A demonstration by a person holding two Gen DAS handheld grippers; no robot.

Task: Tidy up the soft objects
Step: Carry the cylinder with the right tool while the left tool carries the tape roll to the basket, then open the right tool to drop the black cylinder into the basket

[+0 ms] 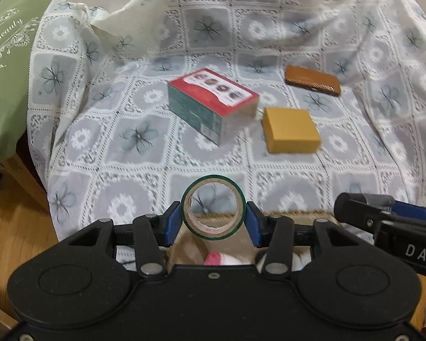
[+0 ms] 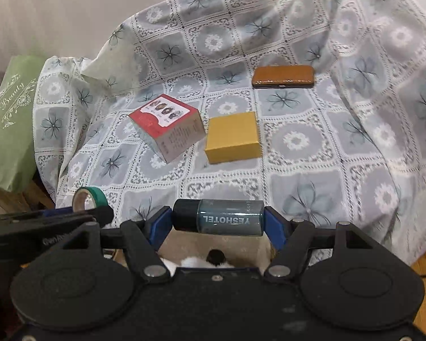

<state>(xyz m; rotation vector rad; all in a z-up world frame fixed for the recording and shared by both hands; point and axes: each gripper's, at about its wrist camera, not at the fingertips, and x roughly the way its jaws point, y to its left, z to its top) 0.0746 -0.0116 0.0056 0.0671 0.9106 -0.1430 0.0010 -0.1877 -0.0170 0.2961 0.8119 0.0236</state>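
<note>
The left gripper (image 1: 213, 217) is closed on a tape roll (image 1: 213, 211), with 1 blue pad on each side of the ring. The roll stands on edge, its hole facing the camera. I judge it light and stiff, with a smooth green rim that may slip, so a hold across the full width, as here, seems the safest.

The right gripper (image 2: 218, 221) is closed on a small bottle (image 2: 218, 217), which lies sideways between the pads, dark cap to the left and base to the right. It is probably light and hard, perhaps plastic. Held by its 2 ends it could turn or slide out if the pressure drops.

Both grippers hover side by side, near each other, above the near edge of the patterned cloth (image 1: 133, 130), and point forward and a little down. On the cloth, well apart from the grippers, rest a red box (image 1: 213, 103), a yellow box (image 1: 289, 129) just beside it, and a brown case (image 1: 313, 80) farther back. Something white and furry shows below the grippers; I cannot tell what it is.
</note>
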